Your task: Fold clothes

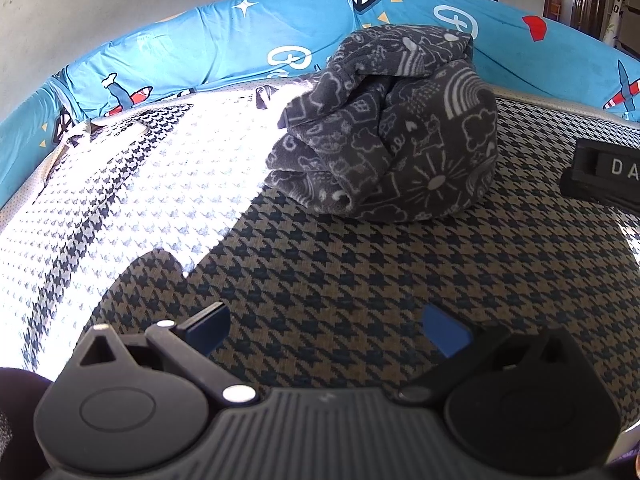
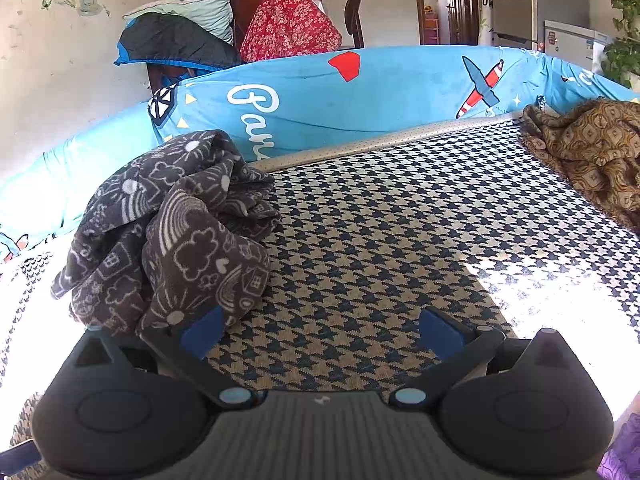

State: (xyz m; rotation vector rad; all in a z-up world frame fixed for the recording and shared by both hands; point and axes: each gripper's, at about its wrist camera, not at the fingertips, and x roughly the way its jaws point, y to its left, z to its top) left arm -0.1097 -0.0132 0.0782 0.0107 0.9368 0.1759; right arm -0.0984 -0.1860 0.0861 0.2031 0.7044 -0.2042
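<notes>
1 grey garment (image 1: 384,128), bunched, lies on the houndstooth mat (image 1: 360,272) near its far edge; 1 brown cloth (image 2: 592,152) at right. 2 grippers, left (image 1: 326,330) and right (image 2: 320,334), jaws apart, empty; right one perhaps touching the garment. Bare mat between.

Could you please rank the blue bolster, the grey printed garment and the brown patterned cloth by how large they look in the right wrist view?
1. blue bolster
2. grey printed garment, though nearest the camera
3. brown patterned cloth, partly cut off

Home: fridge (image 2: 520,4), potted plant (image 2: 624,48), houseclothes piled behind.
</notes>
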